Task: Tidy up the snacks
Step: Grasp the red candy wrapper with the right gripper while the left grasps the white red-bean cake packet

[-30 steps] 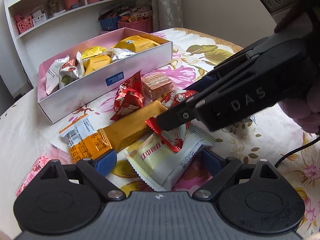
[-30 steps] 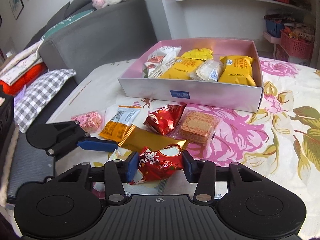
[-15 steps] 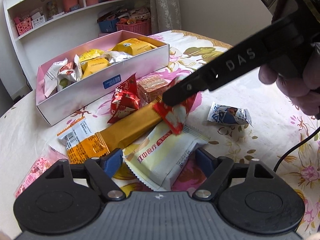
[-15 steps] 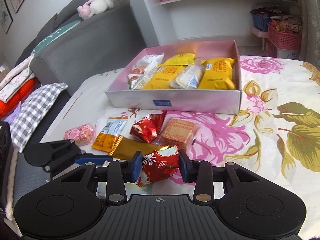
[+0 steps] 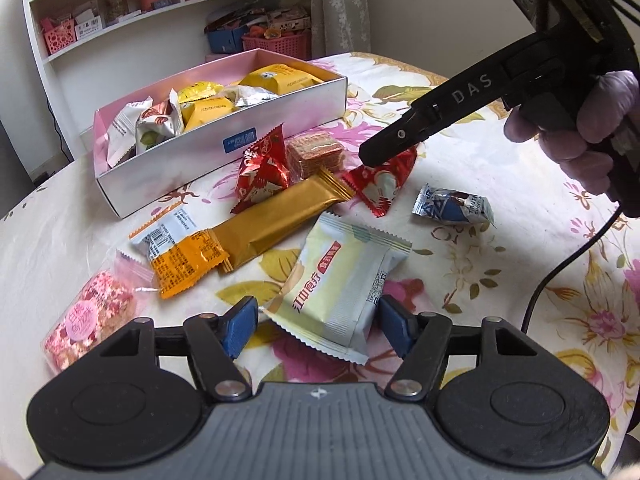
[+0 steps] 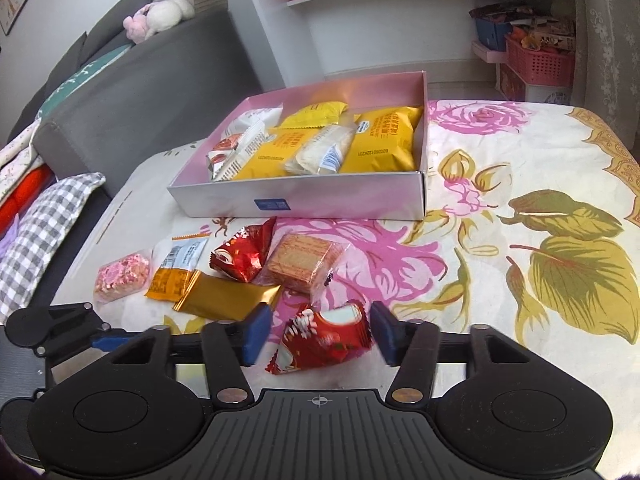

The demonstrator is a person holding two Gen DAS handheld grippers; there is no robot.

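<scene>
My left gripper (image 5: 316, 320) stands low over the table with its jaws closing around a pale green and white packet (image 5: 336, 292). The pads reach the packet's edges, and the packet lies flat and unsqueezed. My right gripper (image 6: 316, 332), also seen as a black finger (image 5: 384, 152), has its jaws opening. A red and white packet (image 6: 324, 340) sits loose between them with gaps on both sides, and it rests on the cloth (image 5: 380, 188) beside the gold bar (image 5: 276, 220). Behind stands the pink and white box (image 6: 320, 196), which holds yellow and white packets.
Loose on the floral tablecloth lie an orange and white packet (image 5: 180, 248), a pink candy bag (image 5: 88, 320), a red foil packet (image 5: 264, 172), a wafer pack (image 5: 316, 156) and a blue truffle (image 5: 452, 210). A grey sofa (image 6: 132, 92) borders the table's left. Shelves with pink baskets stand behind.
The right gripper carried the red and white packet away from the left gripper, past the gold bar's end, then opened and let it go. The left jaws narrowed around the pale packet.
</scene>
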